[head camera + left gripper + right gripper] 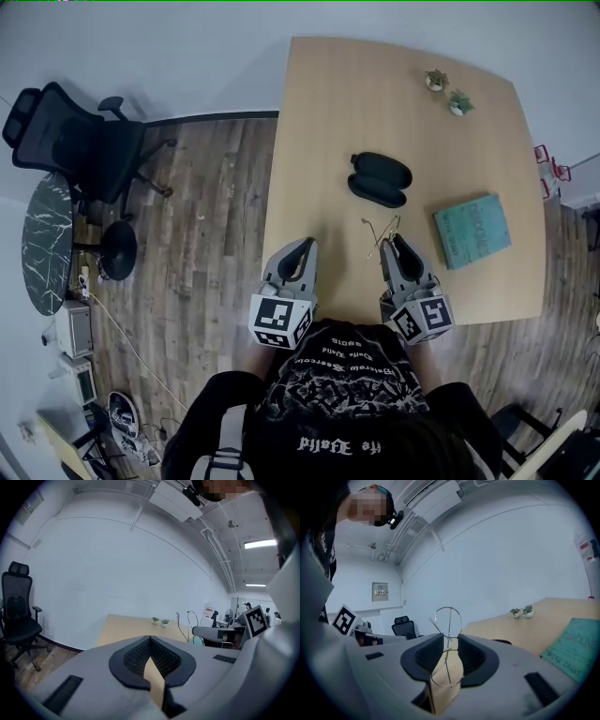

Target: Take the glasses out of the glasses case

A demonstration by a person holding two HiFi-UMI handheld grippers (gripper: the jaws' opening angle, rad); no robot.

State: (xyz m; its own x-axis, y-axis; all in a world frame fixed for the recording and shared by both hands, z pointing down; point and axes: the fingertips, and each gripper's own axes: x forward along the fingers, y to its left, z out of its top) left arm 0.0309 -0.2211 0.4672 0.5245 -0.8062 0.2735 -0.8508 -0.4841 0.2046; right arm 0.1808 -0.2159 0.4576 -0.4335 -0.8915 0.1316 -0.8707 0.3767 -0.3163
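A black glasses case [380, 178] lies open on the wooden table [319, 131], its two halves side by side. Thin wire-framed glasses [380, 231] hang off the table surface, nearer to me than the case. My right gripper [391, 242] is shut on them; in the right gripper view the frame [449, 620] stands upright between the pads of that gripper [450, 637]. My left gripper [307, 244] is over the table's near left edge, shut, with nothing in it. In its own view the left gripper's [150, 639] tips meet.
A teal book [472, 231] lies right of the right gripper. Two small potted plants [436, 81] [459, 103] stand at the table's far side. Off the table to the left are an office chair [75, 141] and a round dark marble table [47, 244].
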